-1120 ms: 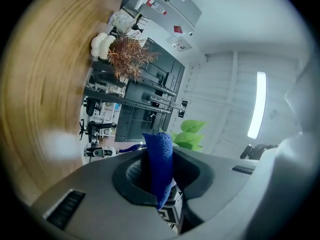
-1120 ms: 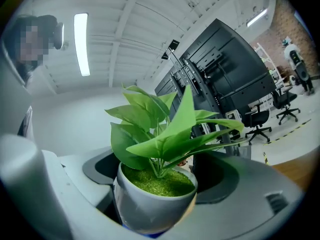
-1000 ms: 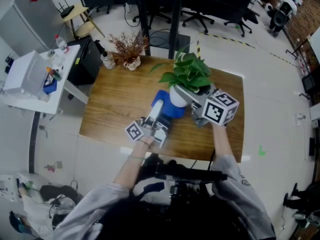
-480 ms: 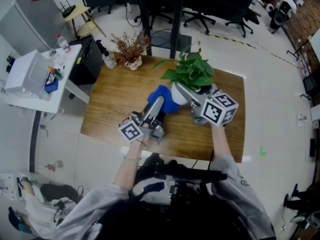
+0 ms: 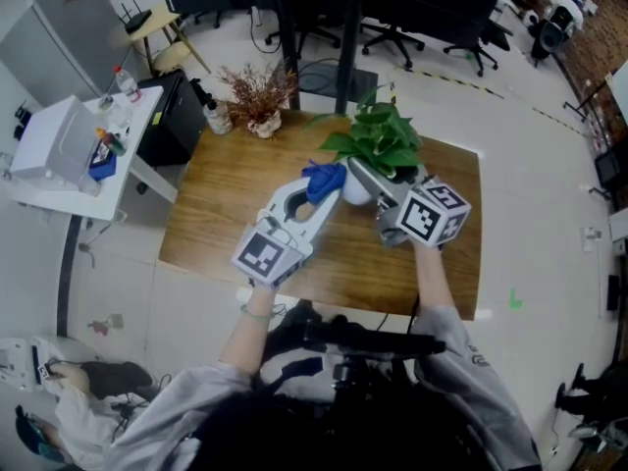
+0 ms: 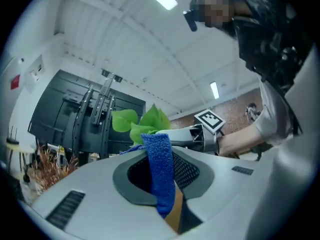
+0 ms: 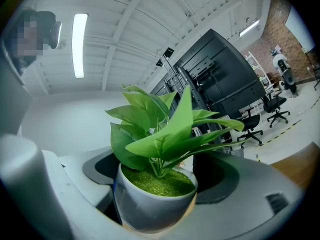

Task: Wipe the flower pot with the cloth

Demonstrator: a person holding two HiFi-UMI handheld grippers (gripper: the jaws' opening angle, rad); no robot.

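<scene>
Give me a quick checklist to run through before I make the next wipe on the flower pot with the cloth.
1. Grip on the cloth: ok, the left gripper is shut on it.
2. Grip on the pot: ok, the right gripper clamps its sides.
3. Contact between cloth and pot: cannot tell; the head view only shows them side by side.
4. The leaves out of the cloth's way: cannot tell; they hang just above it.

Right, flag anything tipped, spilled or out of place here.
Nothing stands out. The right tongs are shut on the flower pot, which looks upright between them, and no soil shows on the table. The left tongs pinch the blue cloth right beside the pot.
</scene>
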